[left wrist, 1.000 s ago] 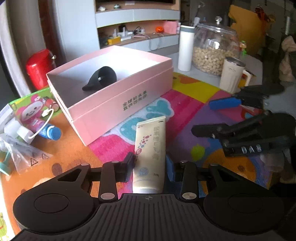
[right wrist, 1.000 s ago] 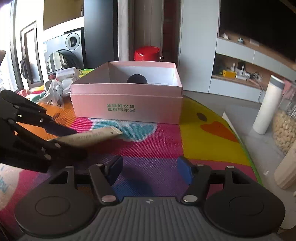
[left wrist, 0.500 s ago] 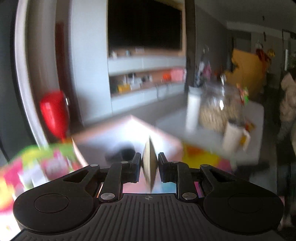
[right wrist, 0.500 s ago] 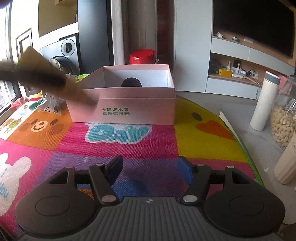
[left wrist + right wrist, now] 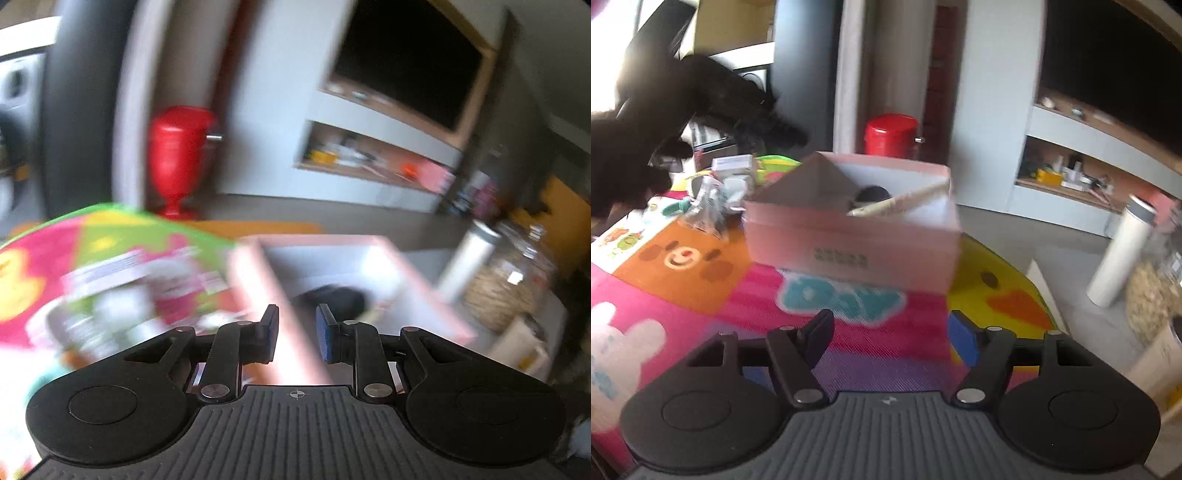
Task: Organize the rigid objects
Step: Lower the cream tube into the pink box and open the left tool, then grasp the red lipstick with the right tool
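With the cream tube (image 5: 901, 201) lying slanted inside the pink box (image 5: 849, 240) beside 1 black item (image 5: 873, 194), this placing step looks done; the left gripper (image 5: 295, 334) hovers narrow-jawed and empty, so next comes a fresh pick, perhaps by the right gripper (image 5: 890, 336), its empty jaws opening.

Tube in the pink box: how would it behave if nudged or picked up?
The tube looks propped aslant against the box wall, so a nudge would probably slide it flat. Slim, it is likely light.
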Motion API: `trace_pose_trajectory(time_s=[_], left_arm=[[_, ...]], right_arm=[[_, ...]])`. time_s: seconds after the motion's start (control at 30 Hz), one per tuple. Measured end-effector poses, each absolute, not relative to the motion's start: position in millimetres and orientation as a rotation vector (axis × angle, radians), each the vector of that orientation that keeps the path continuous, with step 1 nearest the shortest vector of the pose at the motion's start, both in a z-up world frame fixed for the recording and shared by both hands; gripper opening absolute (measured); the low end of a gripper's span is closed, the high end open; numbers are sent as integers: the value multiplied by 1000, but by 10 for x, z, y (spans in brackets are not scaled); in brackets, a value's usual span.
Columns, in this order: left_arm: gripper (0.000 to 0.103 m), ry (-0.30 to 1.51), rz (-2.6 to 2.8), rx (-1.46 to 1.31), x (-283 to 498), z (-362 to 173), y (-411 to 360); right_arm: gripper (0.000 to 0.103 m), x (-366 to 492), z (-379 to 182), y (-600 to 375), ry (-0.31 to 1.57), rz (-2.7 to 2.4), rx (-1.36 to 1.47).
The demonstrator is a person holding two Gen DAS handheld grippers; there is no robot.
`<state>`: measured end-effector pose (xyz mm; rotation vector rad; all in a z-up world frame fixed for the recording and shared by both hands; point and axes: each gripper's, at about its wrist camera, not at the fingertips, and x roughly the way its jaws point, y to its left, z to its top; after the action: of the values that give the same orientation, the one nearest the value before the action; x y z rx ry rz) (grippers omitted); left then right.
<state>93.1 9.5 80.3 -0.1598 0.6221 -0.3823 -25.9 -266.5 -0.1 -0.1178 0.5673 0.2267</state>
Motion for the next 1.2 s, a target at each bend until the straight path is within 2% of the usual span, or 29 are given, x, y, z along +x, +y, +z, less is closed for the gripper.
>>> trace_pose_trajectory(time_s=[0.27, 0.37, 0.43, 0.53, 0.77, 0.87, 1.03, 1.2], left_arm=[[24, 630, -168, -127, 598, 271, 804], [24, 599, -131, -163, 537, 174, 966], [24, 567, -133, -227, 520, 123, 1093], [24, 582, -171, -332, 532, 40, 1227], [24, 556, -183, -422, 491, 63, 1384], [24, 553, -178, -426, 470, 82, 1396], [24, 537, -110, -510, 447, 61, 1607], [24, 558, -96, -568, 465, 17, 1719]], right_arm=[[68, 464, 570, -1959, 650, 444, -67], [65, 880, 768, -1563, 703, 468, -90], [46, 1189, 830, -1271, 745, 479, -133], [35, 1726, 756, -756, 846, 417, -238], [25, 2588, 176, -134, 953, 120, -549], [20, 2709, 23, -61, 964, 80, -617], [21, 2662, -17, 4, 990, 61, -624], [20, 2212, 95, -26, 1024, 182, -541]])
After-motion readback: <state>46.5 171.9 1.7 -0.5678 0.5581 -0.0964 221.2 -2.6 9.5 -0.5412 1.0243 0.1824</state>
